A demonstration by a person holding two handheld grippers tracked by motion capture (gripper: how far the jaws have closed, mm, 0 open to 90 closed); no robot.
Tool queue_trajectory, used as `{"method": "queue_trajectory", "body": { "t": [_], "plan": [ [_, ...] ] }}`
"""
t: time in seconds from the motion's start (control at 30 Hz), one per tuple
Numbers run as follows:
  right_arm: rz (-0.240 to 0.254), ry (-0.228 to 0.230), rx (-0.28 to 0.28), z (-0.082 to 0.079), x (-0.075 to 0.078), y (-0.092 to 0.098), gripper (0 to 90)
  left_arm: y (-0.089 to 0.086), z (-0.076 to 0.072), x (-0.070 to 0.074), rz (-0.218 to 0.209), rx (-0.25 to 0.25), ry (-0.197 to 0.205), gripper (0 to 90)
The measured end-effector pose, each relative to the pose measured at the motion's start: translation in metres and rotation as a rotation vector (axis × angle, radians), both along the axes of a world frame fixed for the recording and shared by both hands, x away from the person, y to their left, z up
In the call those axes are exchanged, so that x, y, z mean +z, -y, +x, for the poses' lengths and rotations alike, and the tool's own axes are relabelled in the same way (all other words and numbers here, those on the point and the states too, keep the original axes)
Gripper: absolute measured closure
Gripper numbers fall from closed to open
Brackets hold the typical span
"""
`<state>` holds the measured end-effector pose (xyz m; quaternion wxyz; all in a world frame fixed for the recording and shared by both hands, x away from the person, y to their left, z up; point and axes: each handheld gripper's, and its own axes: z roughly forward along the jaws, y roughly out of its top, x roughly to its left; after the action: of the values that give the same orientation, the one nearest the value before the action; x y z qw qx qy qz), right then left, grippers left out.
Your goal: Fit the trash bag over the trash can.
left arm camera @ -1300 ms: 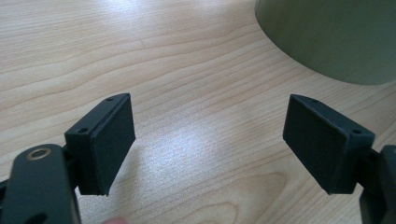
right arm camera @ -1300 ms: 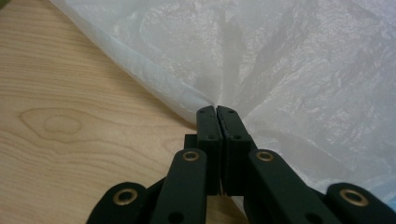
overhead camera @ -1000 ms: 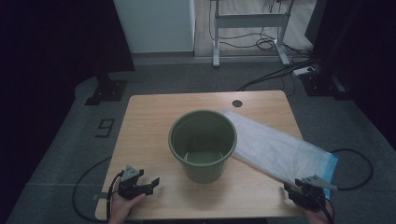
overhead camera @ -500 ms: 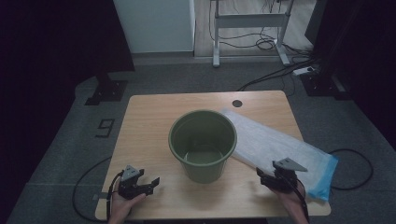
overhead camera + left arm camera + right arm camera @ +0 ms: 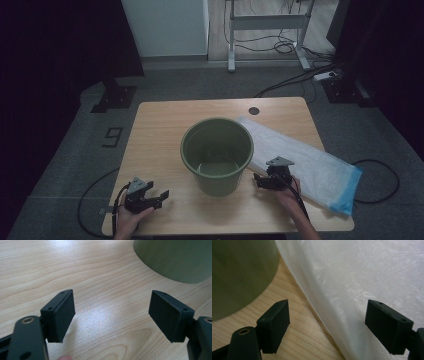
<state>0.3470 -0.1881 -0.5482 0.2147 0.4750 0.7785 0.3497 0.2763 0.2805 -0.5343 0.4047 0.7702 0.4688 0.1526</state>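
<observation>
Plastic bag (image 5: 305, 162), white and translucent with a blue band at its near-right end, lying flat and slantwise on the right half of the wooden table (image 5: 165, 130); its far-left end reaches behind the green bucket (image 5: 217, 152), its blue end rests near the table's front right corner. Green bucket upright at the table's centre, mouth open, just beside the bag's long edge. Right gripper (image 5: 265, 179) low at the bucket's right flank, on the bag's near edge; in the right gripper view (image 5: 329, 325) its jaws have just been opening and now stand wide apart, the bag's edge (image 5: 367, 277) running between them with the pads clear of it, the bucket wall (image 5: 239, 272) at upper left. Left gripper (image 5: 157, 196) near the table's front left edge, well apart from bag and bucket; in the left gripper view (image 5: 112, 315) its jaws spread wide over bare wood, nothing between them, the bucket's base (image 5: 175, 257) at upper right. Dark cables trail from both grippers toward the table's front.
</observation>
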Motion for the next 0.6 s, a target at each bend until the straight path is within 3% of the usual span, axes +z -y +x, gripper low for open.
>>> {"method": "queue_trajectory", "body": {
  "t": [0.07, 0.23, 0.33, 0.37, 0.4, 0.43, 0.47, 0.5, 0.53, 0.6],
  "plan": [
    [-0.018, -0.009, 0.001, 0.002, -0.003, -0.002, 19.5, 0.0, 0.0, 0.0, 0.0, -0.001, 0.001, 21.2],
    [0.008, 0.003, -0.025, 0.007, -0.006, -0.001, 25.5, 0.001, 0.001, -0.001, 0.003, -0.005, -0.002, 21.3],
    [0.016, 0.021, -0.046, 0.009, -0.006, 0.001, 40.2, 0.003, 0.001, -0.001, 0.006, -0.009, -0.004, 21.5],
    [0.015, 0.032, -0.07, 0.011, -0.005, 0.004, 53.4, 0.003, 0.001, -0.001, 0.007, -0.01, -0.004, 21.7],
    [0.015, 0.032, -0.07, 0.011, -0.005, 0.004, 53.4, 0.003, 0.001, -0.001, 0.007, -0.011, -0.004, 21.7],
    [0.01, 0.04, -0.077, 0.012, -0.005, 0.005, 58.9, 0.003, 0.0, -0.001, 0.007, -0.011, -0.005, 21.7],
    [0.003, 0.045, -0.086, 0.013, -0.005, 0.008, 72.2, 0.003, 0.0, -0.001, 0.008, -0.013, -0.005, 21.8],
    [0.003, 0.045, -0.086, 0.013, -0.005, 0.008, 72.2, 0.003, 0.0, -0.001, 0.008, -0.013, -0.004, 21.8],
    [-0.022, 0.053, -0.102, 0.013, -0.004, 0.01, 83.3, 0.003, 0.0, -0.001, 0.008, -0.012, -0.004, 21.8],
    [-0.024, 0.072, -0.124, 0.012, -0.004, 0.014, 88.5, 0.002, 0.0, -0.001, 0.006, -0.011, -0.001, 21.8]
  ]
}}
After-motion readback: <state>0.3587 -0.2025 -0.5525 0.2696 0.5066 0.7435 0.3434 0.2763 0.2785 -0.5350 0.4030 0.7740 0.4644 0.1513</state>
